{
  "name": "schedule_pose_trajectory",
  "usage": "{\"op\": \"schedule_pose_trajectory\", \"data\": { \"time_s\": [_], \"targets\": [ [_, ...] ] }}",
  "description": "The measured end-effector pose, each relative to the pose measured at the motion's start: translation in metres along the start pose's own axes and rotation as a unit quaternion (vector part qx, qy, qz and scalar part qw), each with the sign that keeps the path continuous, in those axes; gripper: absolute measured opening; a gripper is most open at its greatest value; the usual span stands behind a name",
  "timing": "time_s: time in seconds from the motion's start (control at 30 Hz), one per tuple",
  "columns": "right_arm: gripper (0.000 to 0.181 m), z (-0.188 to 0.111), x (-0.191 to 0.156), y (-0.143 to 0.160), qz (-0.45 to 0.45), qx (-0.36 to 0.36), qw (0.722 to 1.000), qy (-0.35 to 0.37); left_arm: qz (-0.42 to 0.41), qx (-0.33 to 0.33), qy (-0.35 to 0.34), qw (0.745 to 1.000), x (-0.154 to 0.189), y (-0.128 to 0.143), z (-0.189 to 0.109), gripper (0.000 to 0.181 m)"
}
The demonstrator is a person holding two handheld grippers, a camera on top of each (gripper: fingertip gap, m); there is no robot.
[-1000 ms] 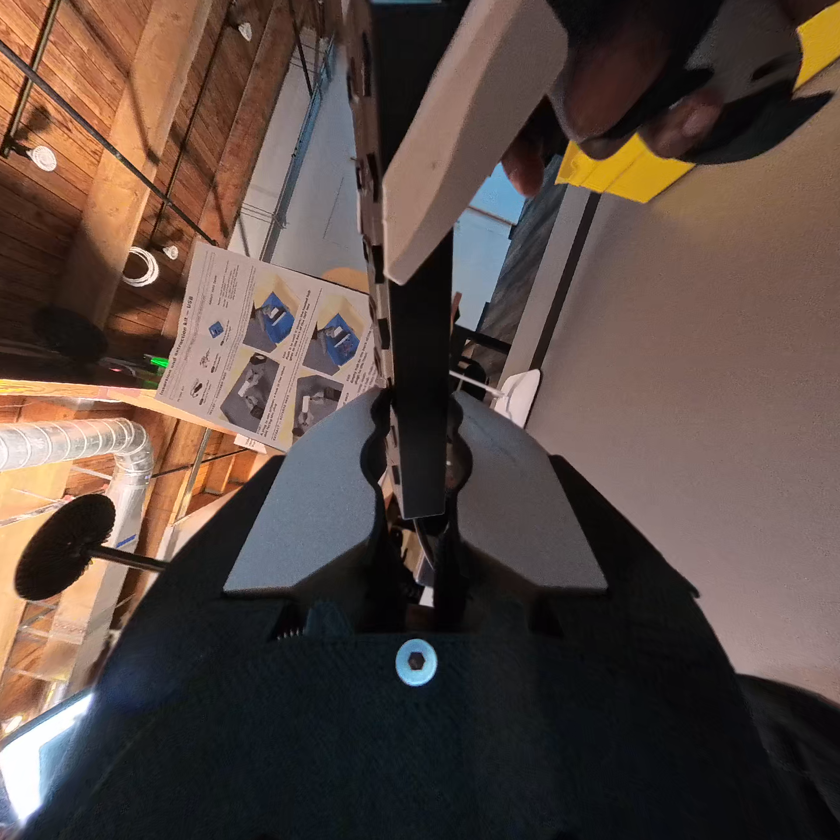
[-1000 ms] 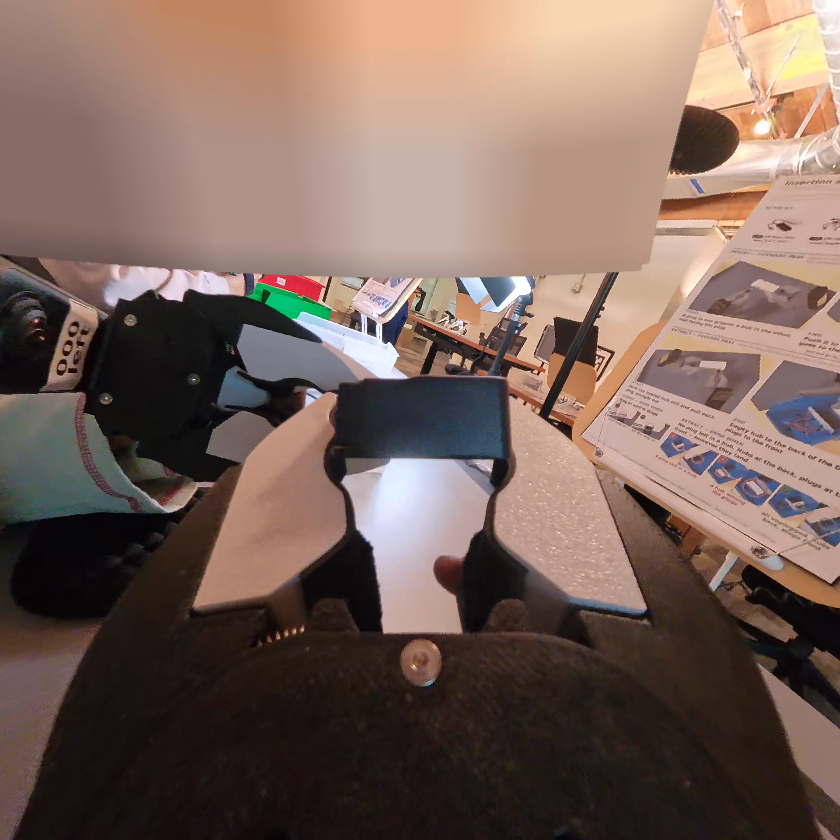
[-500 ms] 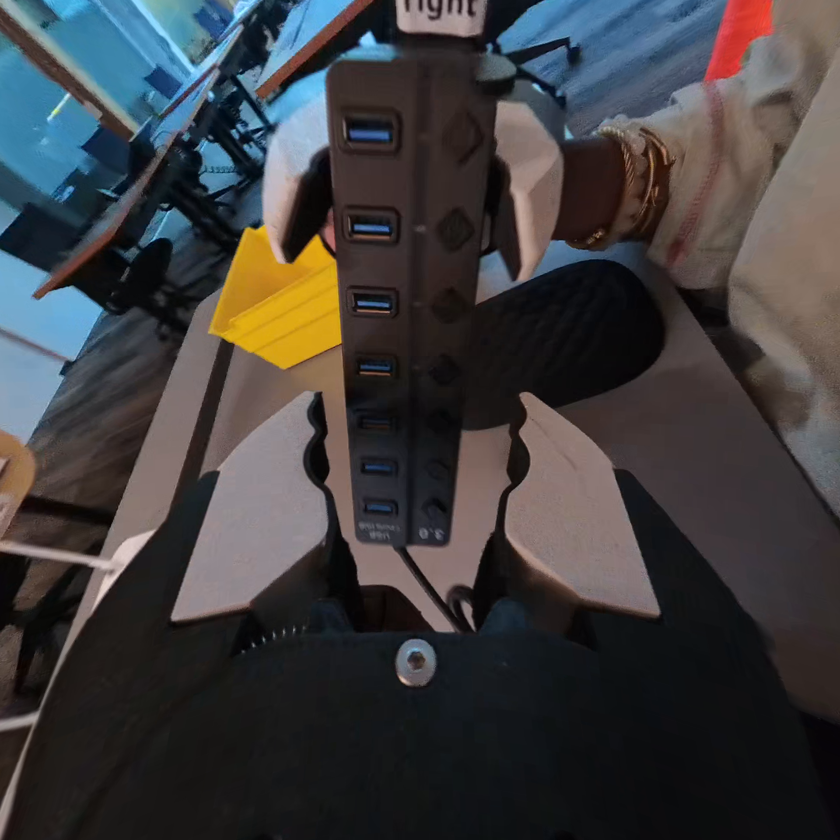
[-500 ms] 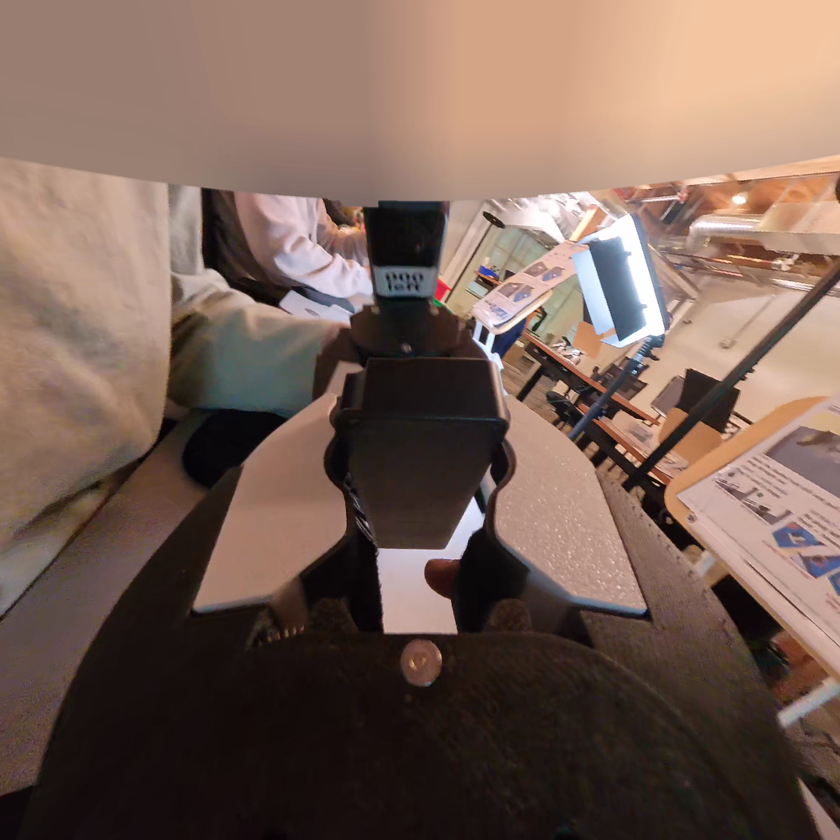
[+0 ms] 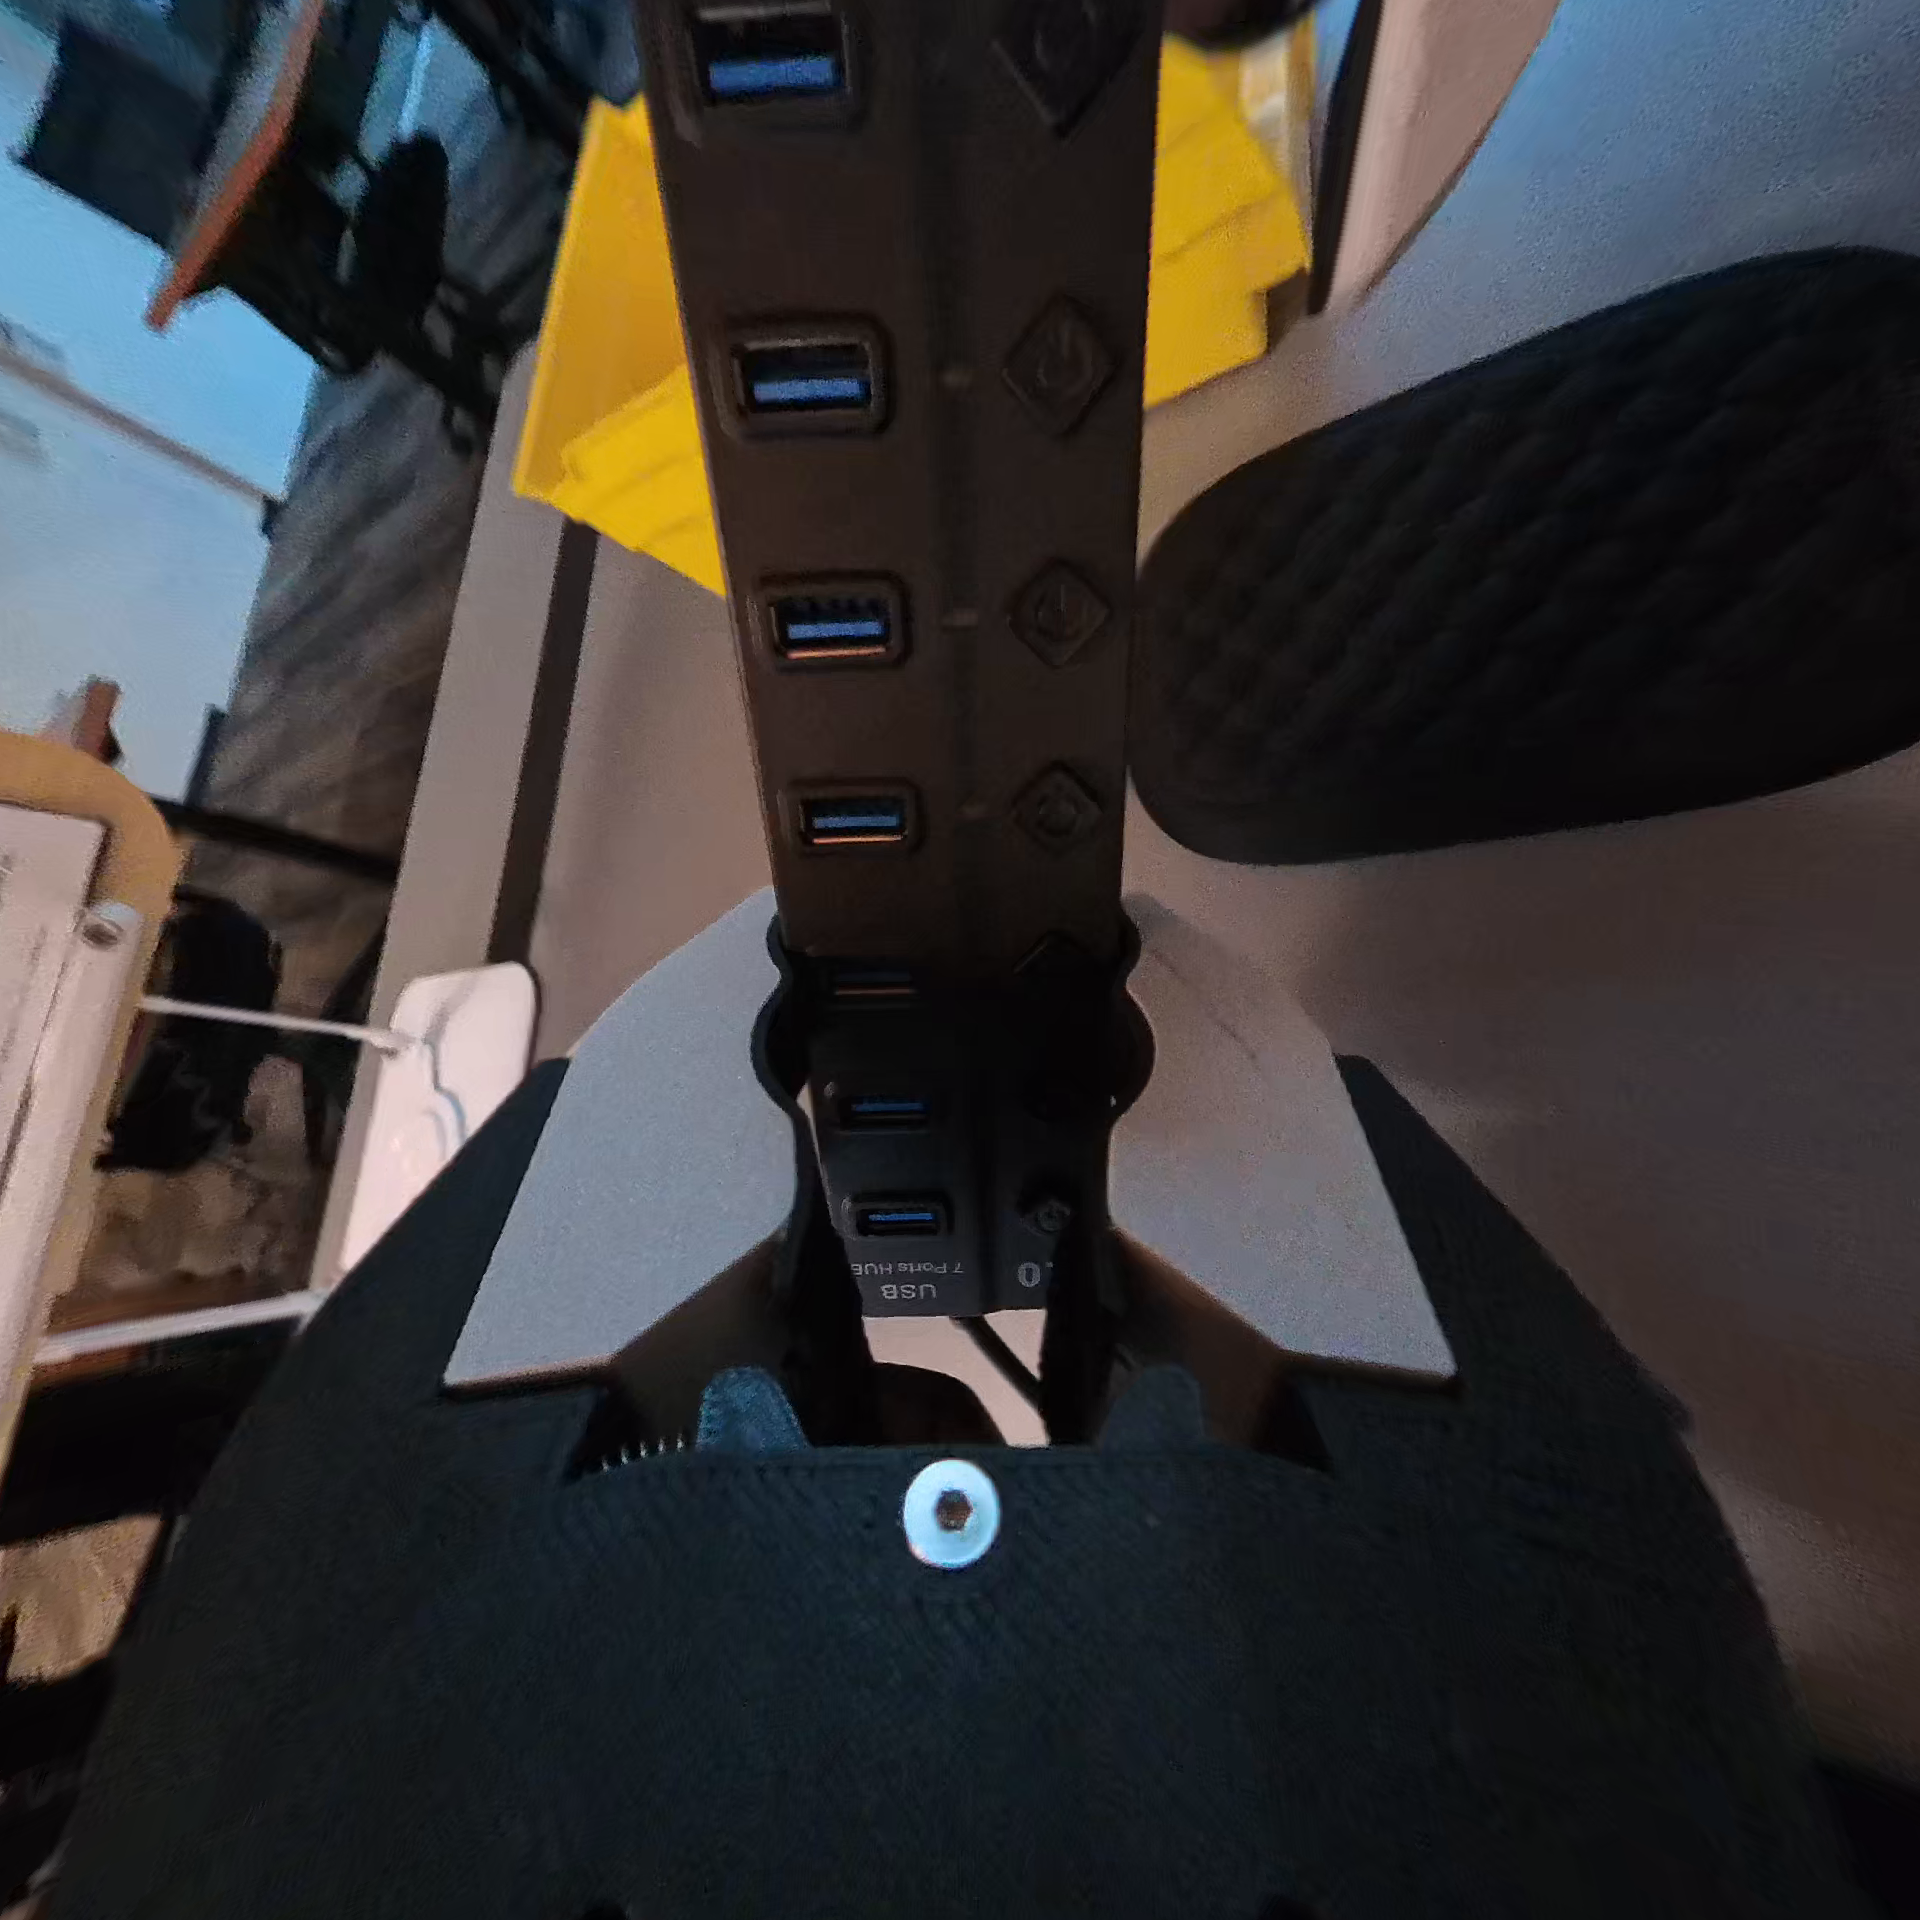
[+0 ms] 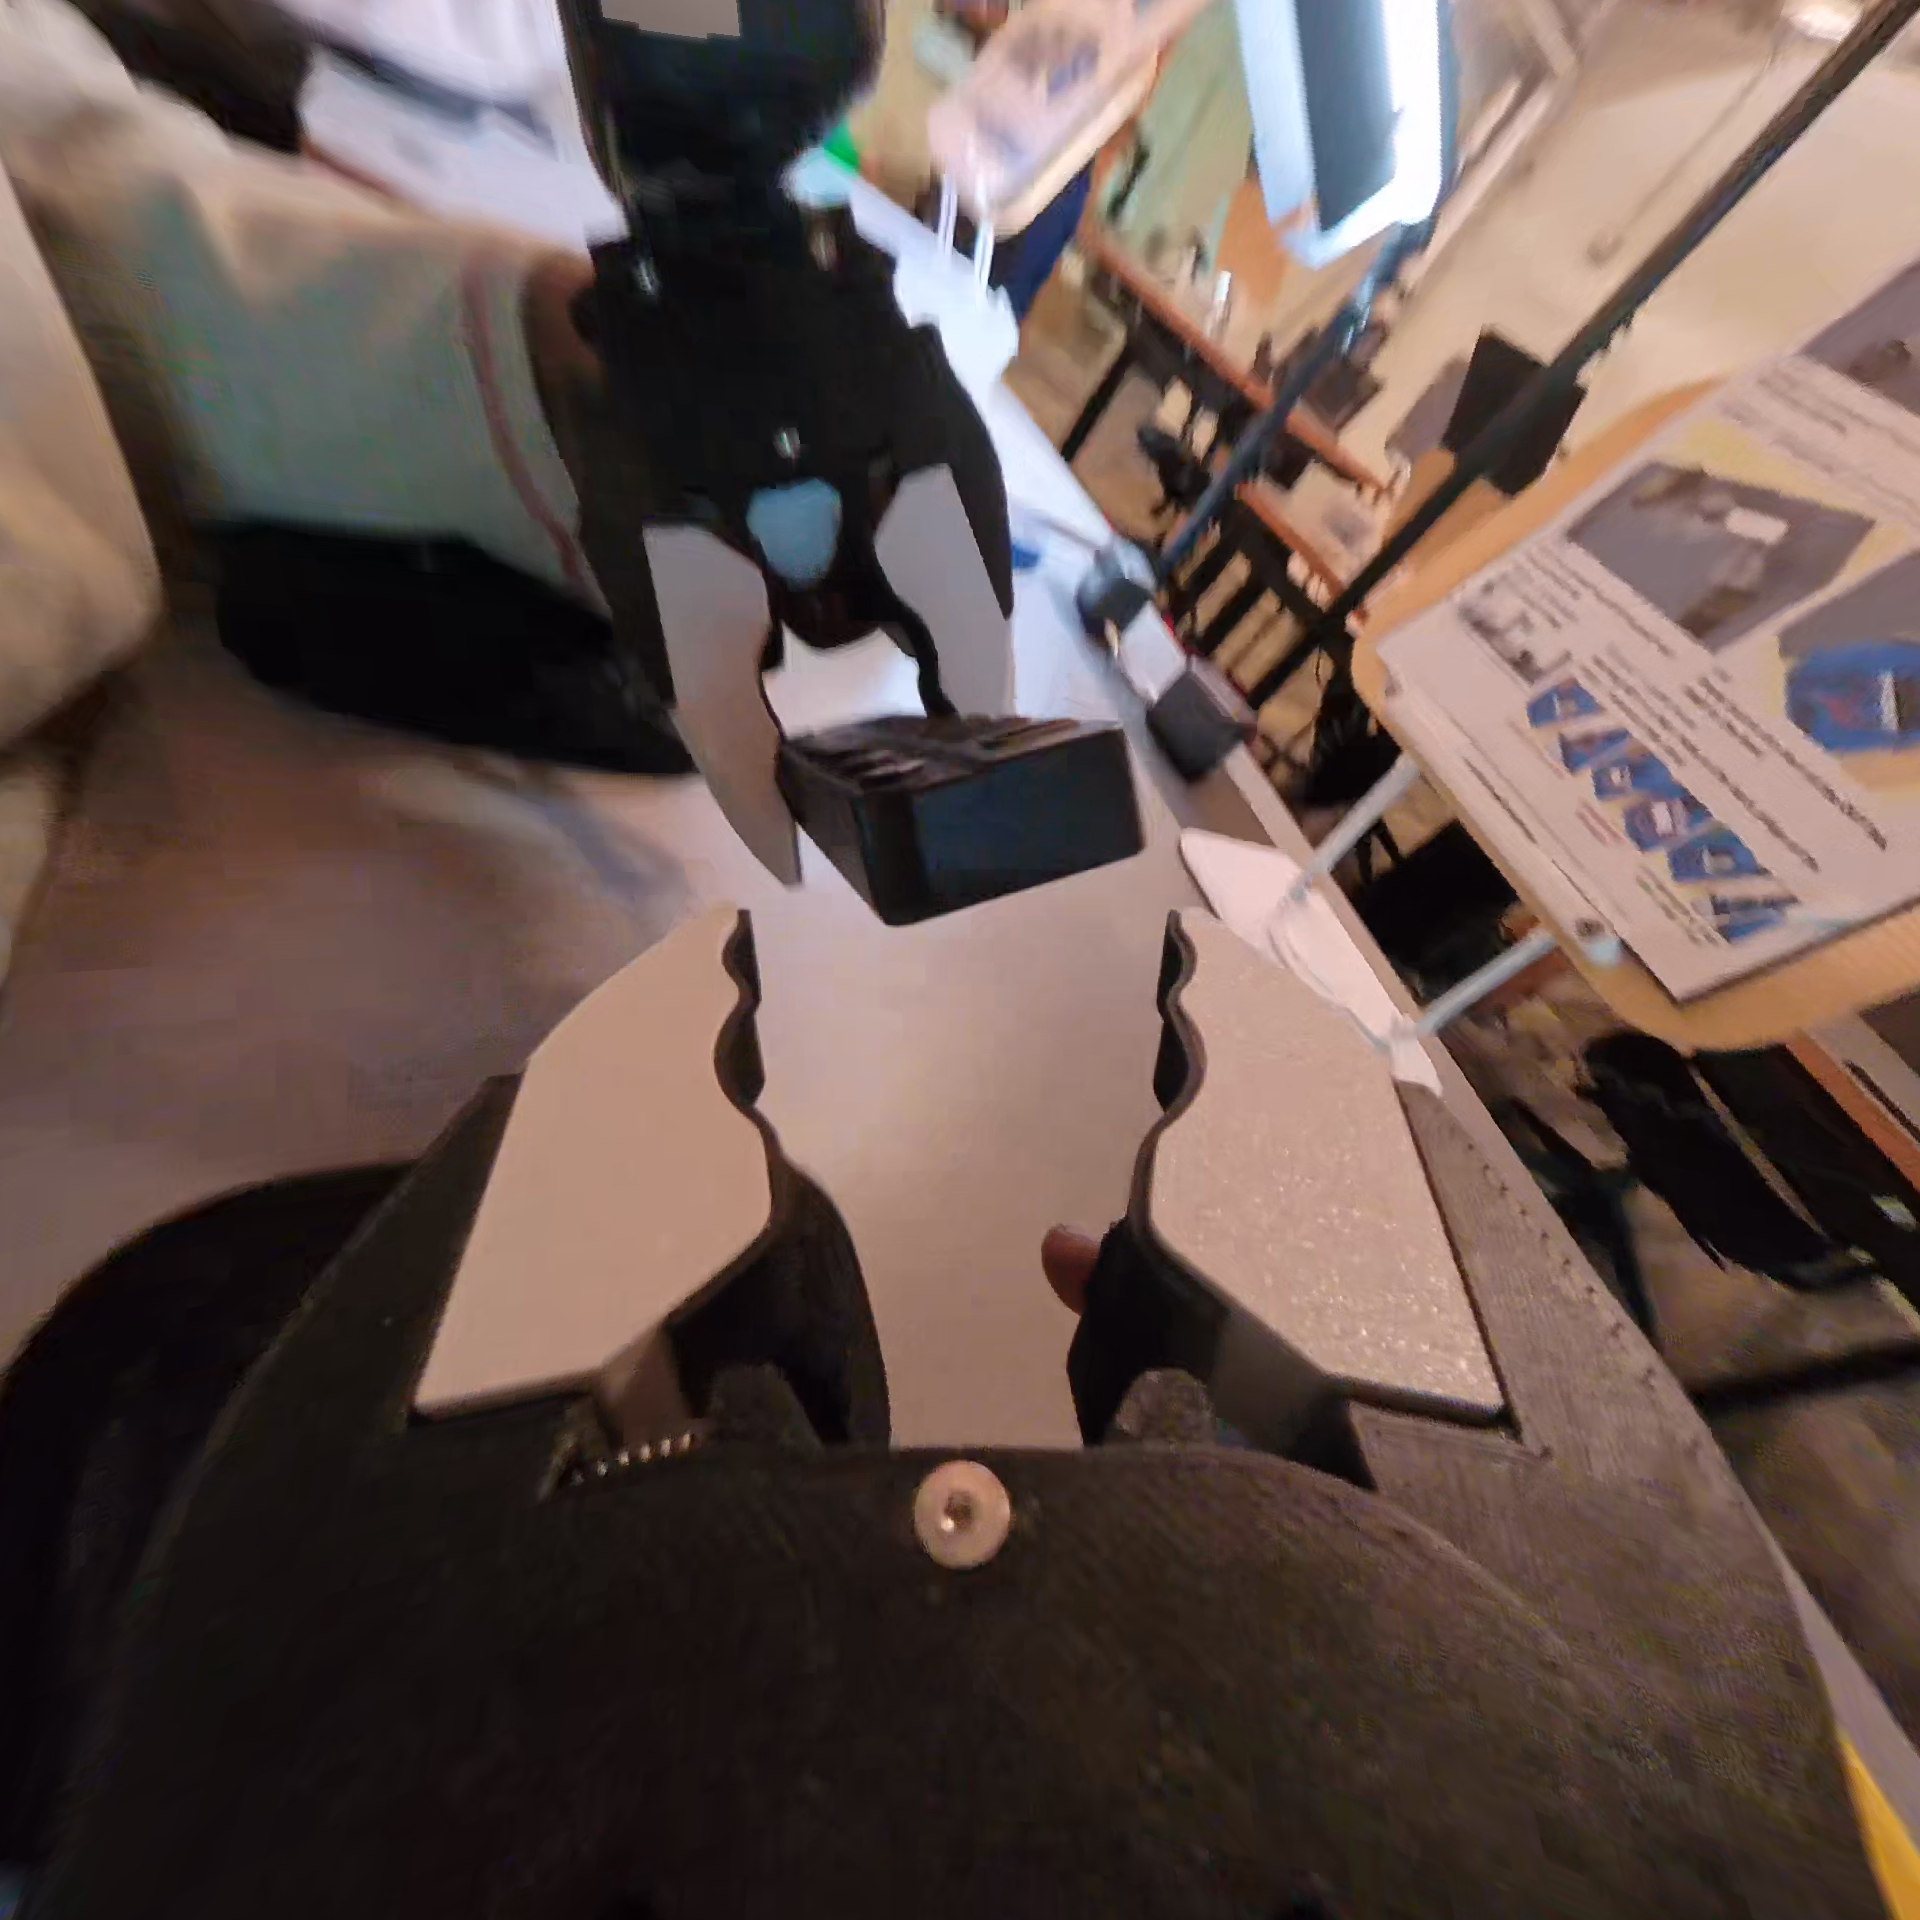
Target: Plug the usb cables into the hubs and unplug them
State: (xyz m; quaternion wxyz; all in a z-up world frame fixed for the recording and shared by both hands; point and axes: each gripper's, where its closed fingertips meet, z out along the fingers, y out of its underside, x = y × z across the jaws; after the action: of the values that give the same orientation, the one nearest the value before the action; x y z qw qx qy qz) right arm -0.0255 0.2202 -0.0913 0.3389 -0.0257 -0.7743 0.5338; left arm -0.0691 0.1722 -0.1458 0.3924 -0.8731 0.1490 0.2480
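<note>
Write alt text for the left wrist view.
A long black USB hub is clamped between the left gripper's grey fingers, its row of blue ports running away from the camera. Behind it lie a grey table, a yellow bin and a black oval pad.

The left gripper [image 5: 951, 1023] clamps its pale grey fingers [image 5: 665, 1164] on the near end of a long black multi-port USB hub [image 5: 914, 582], which runs straight up the frame with blue-tongued ports in a row, all empty. Behind it sits a yellow plastic bin [image 5: 613, 416] on the grey tabletop [image 5: 1558, 1039], and a black textured oval pad [image 5: 1538, 561] lies to the right.
</note>
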Motion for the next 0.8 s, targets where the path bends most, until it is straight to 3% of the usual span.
{"op": "schedule_pose_trajectory", "data": {
  "time_s": [0.1,0.27,0.47,0.63,0.7,0.8],
  "targets": [
    [0.079,-0.005,-0.006,0.019,-0.019,-0.075,0.997,-0.016,-0.013,-0.042,0.021,0.999,0.022,0.009,0.007,0.054],
    [0.076,0.001,-0.025,0.043,-0.012,-0.125,0.99,-0.07,-0.044,-0.073,0.071,0.994,0.051,0.02,0.024,0.054],
    [0.056,0.008,-0.041,0.054,-0.003,-0.12,0.987,-0.106,-0.054,-0.082,0.113,0.989,0.068,0.024,0.038,0.054],
    [0.055,0.005,-0.047,0.064,0.018,-0.13,0.983,-0.125,-0.109,-0.037,0.123,0.986,0.072,0.02,0.038,0.06],
    [0.055,0.004,-0.051,0.068,0.024,-0.133,0.982,-0.134,-0.151,-0.005,0.094,0.984,0.056,0.017,0.025,0.084],
    [0.055,0.003,-0.052,0.071,0.034,-0.136,0.981,-0.133,-0.229,0.081,-0.001,0.97,0.014,0.019,-0.017,0.09]
  ]
}}
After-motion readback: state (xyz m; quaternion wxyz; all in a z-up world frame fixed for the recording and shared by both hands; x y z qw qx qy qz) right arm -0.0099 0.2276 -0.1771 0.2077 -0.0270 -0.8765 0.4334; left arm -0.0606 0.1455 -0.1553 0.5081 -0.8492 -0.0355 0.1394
